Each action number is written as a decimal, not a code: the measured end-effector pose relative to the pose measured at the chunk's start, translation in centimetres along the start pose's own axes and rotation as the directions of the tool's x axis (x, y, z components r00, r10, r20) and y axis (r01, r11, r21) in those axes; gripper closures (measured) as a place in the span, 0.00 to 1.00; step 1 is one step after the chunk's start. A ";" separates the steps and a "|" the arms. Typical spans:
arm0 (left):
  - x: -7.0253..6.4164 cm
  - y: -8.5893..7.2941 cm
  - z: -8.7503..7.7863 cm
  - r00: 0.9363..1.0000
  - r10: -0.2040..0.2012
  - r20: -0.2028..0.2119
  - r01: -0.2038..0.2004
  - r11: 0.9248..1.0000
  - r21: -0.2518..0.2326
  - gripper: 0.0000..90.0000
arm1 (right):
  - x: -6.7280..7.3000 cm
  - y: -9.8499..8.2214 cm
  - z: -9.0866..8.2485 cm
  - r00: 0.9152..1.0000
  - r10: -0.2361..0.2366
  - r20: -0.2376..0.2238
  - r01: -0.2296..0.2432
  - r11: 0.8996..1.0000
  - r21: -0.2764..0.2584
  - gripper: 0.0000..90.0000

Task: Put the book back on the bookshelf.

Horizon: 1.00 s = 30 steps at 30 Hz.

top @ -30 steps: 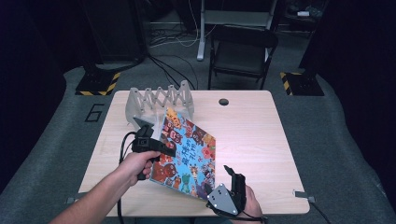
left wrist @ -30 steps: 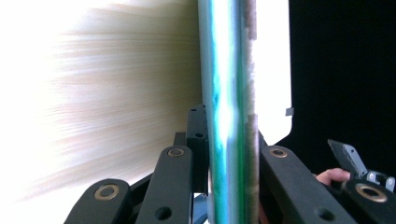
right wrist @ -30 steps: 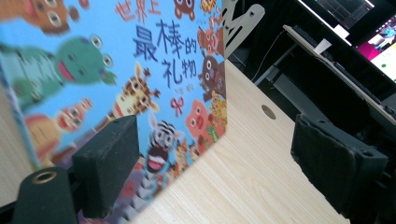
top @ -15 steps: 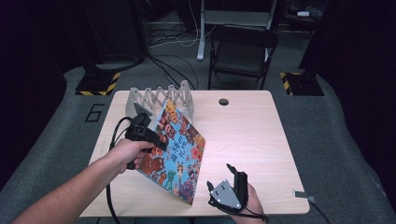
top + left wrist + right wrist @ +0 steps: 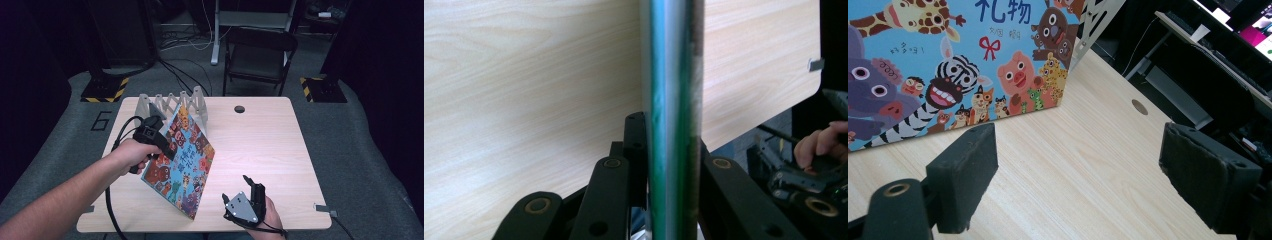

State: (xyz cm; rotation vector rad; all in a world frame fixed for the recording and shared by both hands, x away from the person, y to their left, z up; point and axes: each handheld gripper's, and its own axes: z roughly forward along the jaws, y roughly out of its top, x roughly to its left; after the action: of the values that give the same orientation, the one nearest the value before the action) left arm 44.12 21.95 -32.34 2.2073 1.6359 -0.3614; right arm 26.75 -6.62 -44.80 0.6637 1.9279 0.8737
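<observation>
Clamping the left edge of a picture book (image 5: 182, 162), the left gripper (image 5: 159, 141) has its jaws closed tight on the cover, holding the book tilted up from the table (image 5: 280, 145) with its lower right edge resting on the wood near the front. In the left gripper view the book (image 5: 671, 120) is seen edge-on, running straight up between the two black jaws, which press on it from either side. The book's colourful cover, printed with cartoon animals, faces right and toward the near edge. Just behind the book's far corner stands a white zigzag rack (image 5: 170, 104), at the far left of the table.

The right gripper (image 5: 239, 192) rests low at the near edge, right of the book and apart from it. Its jaws stand wide, with nothing between them; in the right gripper view the pads (image 5: 968, 175) frame bare wood, and the book (image 5: 963, 70) stands beyond them.
</observation>
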 end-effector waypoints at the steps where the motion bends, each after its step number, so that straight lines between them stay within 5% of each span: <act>1: 0.0 -0.1 0.0 1.000 0.004 -0.005 -0.004 1.000 -0.009 0.89 | 0.0 0.0 0.0 1.000 -0.001 0.001 0.001 1.000 -0.002 0.17; 13: 0.0 -0.2 -0.6 0.998 0.052 -0.023 -0.052 0.999 -0.007 0.90 | 0.0 0.0 -0.1 1.000 -0.021 -0.004 0.021 1.000 -0.004 0.18; 18: -0.3 -0.2 -1.3 0.995 0.060 -0.077 -0.061 0.998 -0.015 0.90 | -0.1 0.0 -0.1 1.000 -0.025 -0.011 0.025 1.000 0.000 0.18; 30: 0.1 -0.6 -3.7 0.985 0.051 -0.164 -0.057 0.998 -0.031 0.90 | -2.1 -0.8 1.2 0.995 0.093 -0.034 -0.094 0.996 -0.004 0.15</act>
State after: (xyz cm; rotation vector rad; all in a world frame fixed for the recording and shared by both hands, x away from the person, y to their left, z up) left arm 43.51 23.81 -29.13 2.3025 1.6460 -0.1390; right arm 28.67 -8.27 -44.82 0.7450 1.9364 0.9538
